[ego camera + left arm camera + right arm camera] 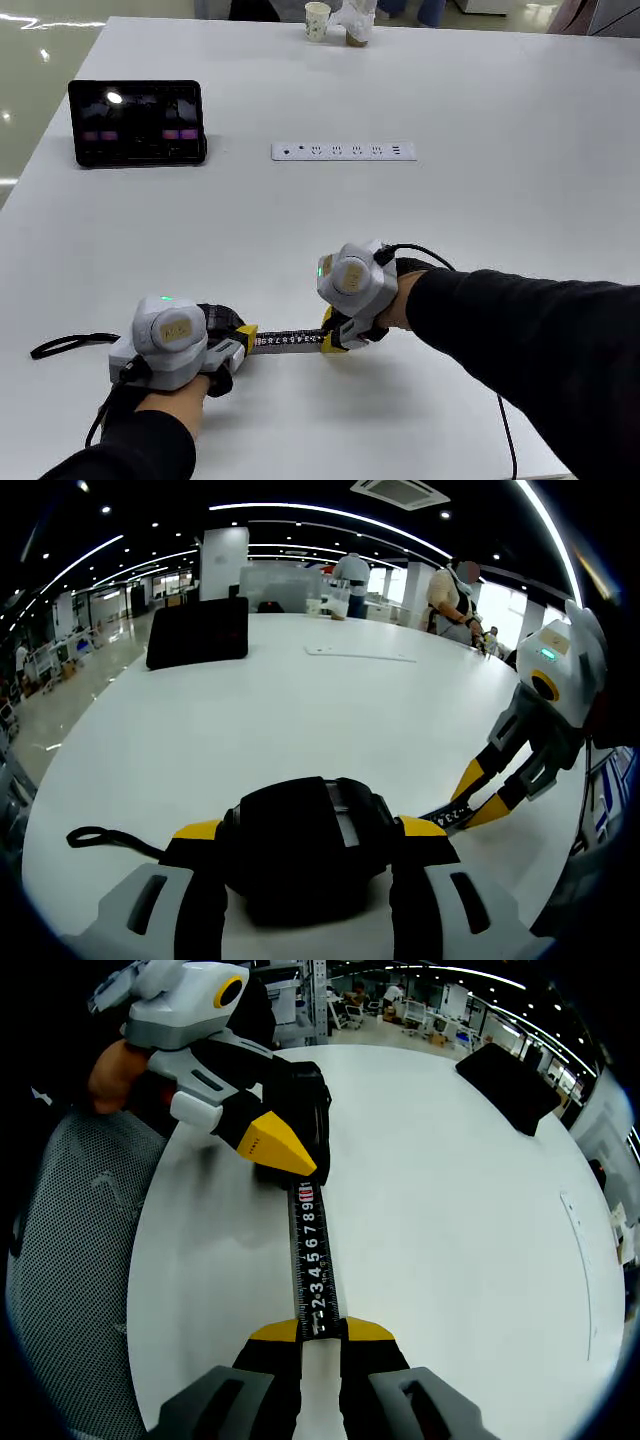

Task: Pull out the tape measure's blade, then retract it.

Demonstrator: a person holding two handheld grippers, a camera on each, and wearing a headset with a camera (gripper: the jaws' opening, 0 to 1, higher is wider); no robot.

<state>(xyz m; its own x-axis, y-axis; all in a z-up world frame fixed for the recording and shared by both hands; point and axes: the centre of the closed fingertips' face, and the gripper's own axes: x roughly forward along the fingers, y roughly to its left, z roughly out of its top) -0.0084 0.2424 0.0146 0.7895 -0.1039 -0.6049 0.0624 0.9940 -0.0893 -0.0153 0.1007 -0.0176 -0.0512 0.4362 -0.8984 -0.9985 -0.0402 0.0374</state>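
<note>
White table point(500, 180) takes up most of the head view. A grey mesh chair point(70, 1240) sits at its near edge in the right gripper view. A dark sleeve point(530, 340) crosses the near right corner and covers the table there.

Black tablet point(137, 122) stands propped at far left, screen lit. White power strip point(343, 151) lies flat mid-table, right of the tablet. Both are well apart from the work area and not in the line between the claws. Paper cup point(317, 20) is at the far edge, just beside a crumpled clear bag point(356, 20).

Left claw point(240, 340) is near front left, clenched on the tape measure point(222, 322), jaws on either side of the black case. The case rests on the table. In the right gripper view the left claw's yellow tip hides part of the case.

Right claw point(335, 340) is just right of it, clenched on the free end of the blade point(288, 339). A short length of blade is out, lying flat and straight between the two claws; digits up to about 9 are readable in the right gripper view.

Black strap point(70, 344) trails left from the case, loose on the table. Thin black cable point(505, 420) runs off the right claw toward the near edge.
</note>
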